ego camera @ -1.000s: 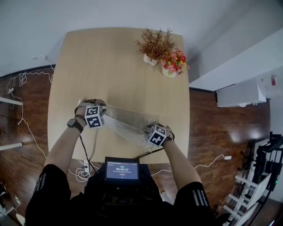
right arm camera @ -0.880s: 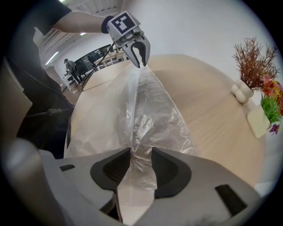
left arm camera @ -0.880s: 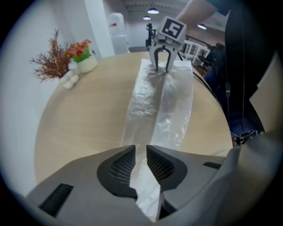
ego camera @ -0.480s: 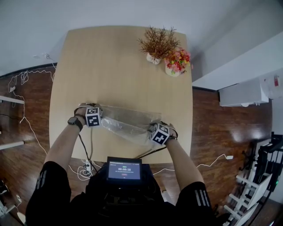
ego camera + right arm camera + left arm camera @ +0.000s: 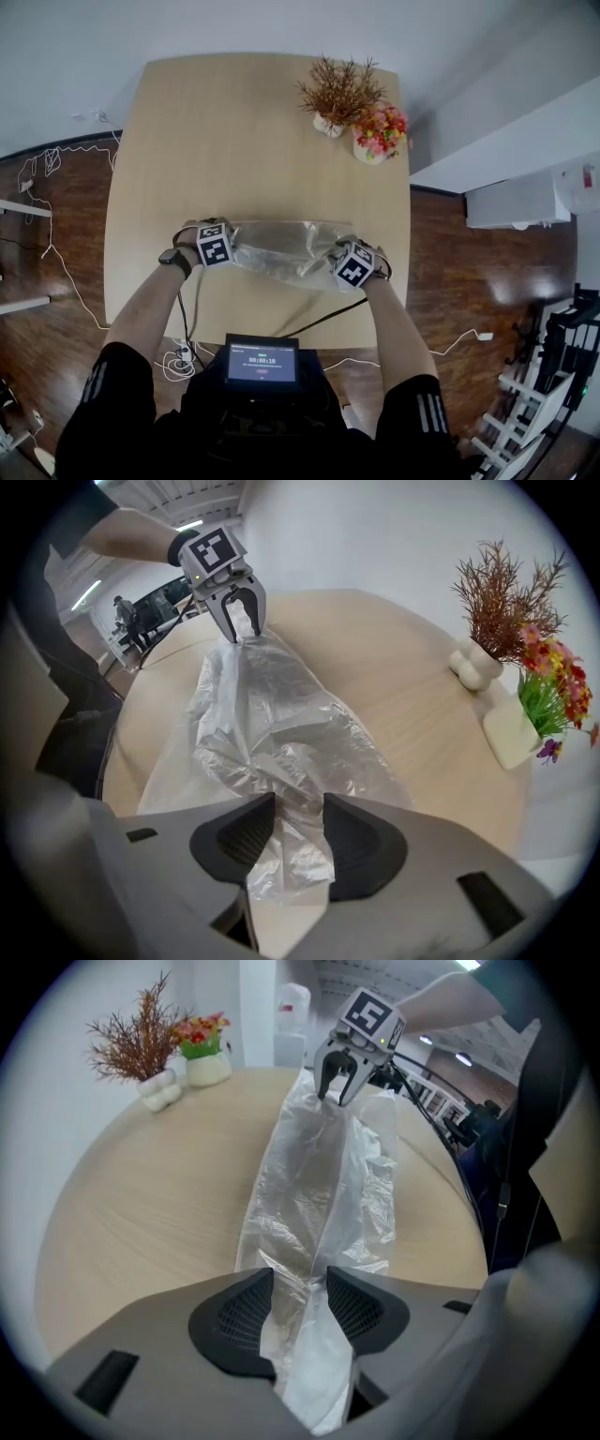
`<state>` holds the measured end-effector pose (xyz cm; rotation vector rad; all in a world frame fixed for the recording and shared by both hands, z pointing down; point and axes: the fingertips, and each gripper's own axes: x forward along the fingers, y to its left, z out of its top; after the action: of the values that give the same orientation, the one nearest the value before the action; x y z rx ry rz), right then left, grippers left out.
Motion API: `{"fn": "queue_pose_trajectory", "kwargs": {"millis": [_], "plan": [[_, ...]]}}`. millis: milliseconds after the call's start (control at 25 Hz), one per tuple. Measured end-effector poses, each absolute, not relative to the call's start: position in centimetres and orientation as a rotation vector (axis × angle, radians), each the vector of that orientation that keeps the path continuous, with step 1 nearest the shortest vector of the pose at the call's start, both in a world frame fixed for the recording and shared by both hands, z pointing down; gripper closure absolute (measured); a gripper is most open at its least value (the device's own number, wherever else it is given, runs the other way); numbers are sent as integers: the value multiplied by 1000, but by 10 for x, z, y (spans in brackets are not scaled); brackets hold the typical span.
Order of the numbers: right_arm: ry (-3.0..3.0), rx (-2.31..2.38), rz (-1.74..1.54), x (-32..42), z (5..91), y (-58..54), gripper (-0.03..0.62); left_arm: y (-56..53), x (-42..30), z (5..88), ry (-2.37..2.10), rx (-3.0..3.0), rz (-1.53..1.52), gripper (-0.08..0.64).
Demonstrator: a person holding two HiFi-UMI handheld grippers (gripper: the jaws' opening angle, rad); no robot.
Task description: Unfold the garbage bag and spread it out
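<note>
Garbage bag (image 5: 281,251) lies stretched along near counter (image 5: 234,131) edge (creased, sides not yet spread); left gripper (image 5: 300,1302) has just been opening, right gripper (image 5: 298,832) apart, plastic loose between both.

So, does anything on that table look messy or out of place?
Only the clear garbage bag: it lies crumpled and bunched near the table's near edge, not yet spread flat. The twig vase and flower pot stand upright at the far corner; nothing spilled.
</note>
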<state>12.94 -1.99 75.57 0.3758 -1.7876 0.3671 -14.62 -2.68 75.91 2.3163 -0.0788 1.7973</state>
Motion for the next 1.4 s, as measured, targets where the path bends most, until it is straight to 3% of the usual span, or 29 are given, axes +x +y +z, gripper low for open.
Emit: {"fn": "queue_pose_trajectory", "kwargs": {"millis": [320, 600, 960, 1280, 1400], "plan": [[-1953, 621, 424, 156, 685, -76, 383, -48, -113, 756, -121, 2322, 1742, 359], [-2146, 603, 238, 87, 620, -62, 383, -56, -94, 755, -169, 2323, 1688, 359], [-2194, 322, 107, -35, 669, -14, 385, -59, -74, 755, -199, 2341, 1645, 359], [-2068, 252, 58, -54, 727, -7, 390, -62, -73, 750, -219, 2390, 1633, 359], [-2037, 250, 71, -54, 736, -6, 442, -63, -73, 743, -221, 2397, 1611, 359]]}}
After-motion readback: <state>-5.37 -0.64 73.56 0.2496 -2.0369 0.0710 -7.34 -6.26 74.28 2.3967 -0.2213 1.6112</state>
